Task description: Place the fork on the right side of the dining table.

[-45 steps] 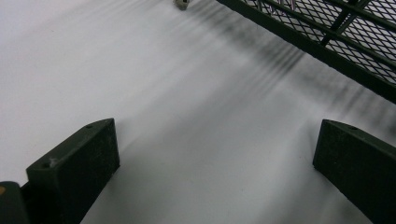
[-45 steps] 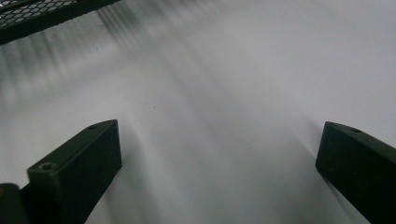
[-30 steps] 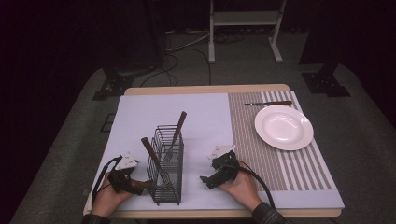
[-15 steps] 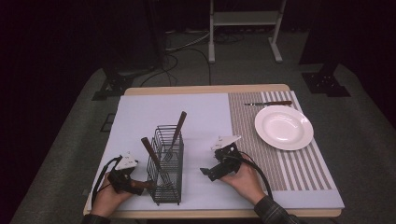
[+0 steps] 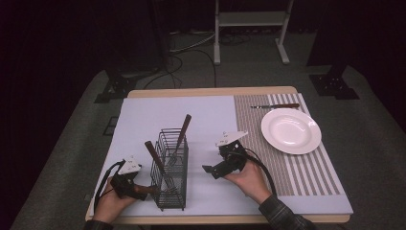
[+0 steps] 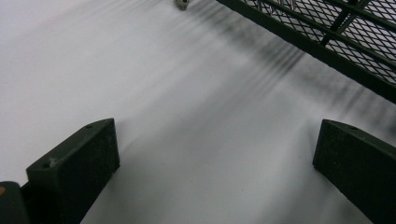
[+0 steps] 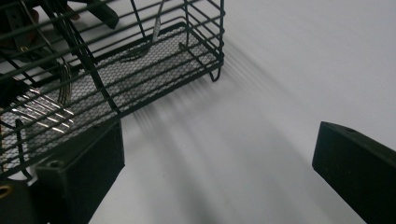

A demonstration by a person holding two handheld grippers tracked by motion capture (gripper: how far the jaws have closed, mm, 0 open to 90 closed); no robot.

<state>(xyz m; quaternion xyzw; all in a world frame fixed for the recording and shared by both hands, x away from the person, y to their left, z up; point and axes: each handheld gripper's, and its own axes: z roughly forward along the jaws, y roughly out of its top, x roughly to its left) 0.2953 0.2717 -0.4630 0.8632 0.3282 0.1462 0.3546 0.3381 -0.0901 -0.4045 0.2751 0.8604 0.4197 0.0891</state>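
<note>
Rack [image 5: 171, 173] w/ cutlery is sitting lower centre of the high view. Right gripper [image 5: 216, 168] is hovering beside it, jaws spread; left gripper [image 5: 125, 179] spread too, prob. bracing. Approach a handle squarely.

Black wire caddy [image 5: 170, 179] stands on pale mat, two brown-handled utensils [image 5: 181, 130] leaning in it. Left gripper [image 5: 125, 179] just left of caddy, low on mat. Right gripper [image 5: 221, 165] right of caddy, apart from it. White plate [image 5: 290, 130] farther right.
</note>
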